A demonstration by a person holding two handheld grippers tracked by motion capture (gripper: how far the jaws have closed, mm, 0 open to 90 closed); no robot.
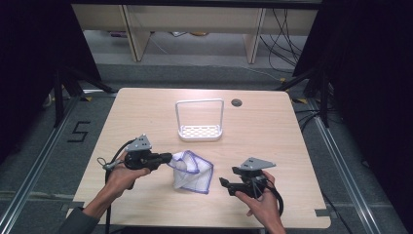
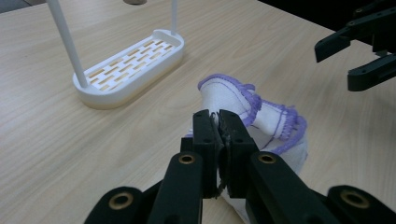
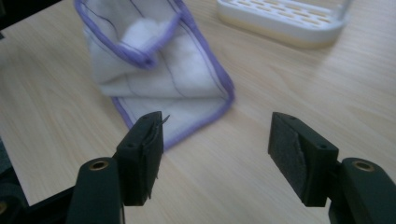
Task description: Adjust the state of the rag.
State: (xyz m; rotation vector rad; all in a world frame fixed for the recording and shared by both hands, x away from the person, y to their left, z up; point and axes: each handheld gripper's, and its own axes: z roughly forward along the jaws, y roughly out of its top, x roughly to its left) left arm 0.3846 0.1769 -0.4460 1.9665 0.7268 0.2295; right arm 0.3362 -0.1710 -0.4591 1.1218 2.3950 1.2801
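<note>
White cloth (image 1: 191, 171) edged in purple stitching lies crumpled on the pale wooden desk (image 1: 146, 112), near its front middle, between the two hands. One corner of it is lifted off the surface and pinched in the left gripper (image 1: 168, 158), whose jaws are pressed together on the fabric; in the left gripper view the folded hem (image 2: 233, 100) rises just beyond those closed jaws. The right gripper (image 1: 225, 184) hangs just to the right of the cloth, not touching it, its jaws spread apart with nothing between them; in the right gripper view the near purple edge (image 3: 196, 128) of the cloth lies on the desk just ahead of its left jaw. A white rack (image 1: 199, 127) with a slotted base and a tall wire hoop stands farther back on the desk, well apart from the cloth. A round cable hole (image 1: 236, 102) sits near the far edge.
</note>
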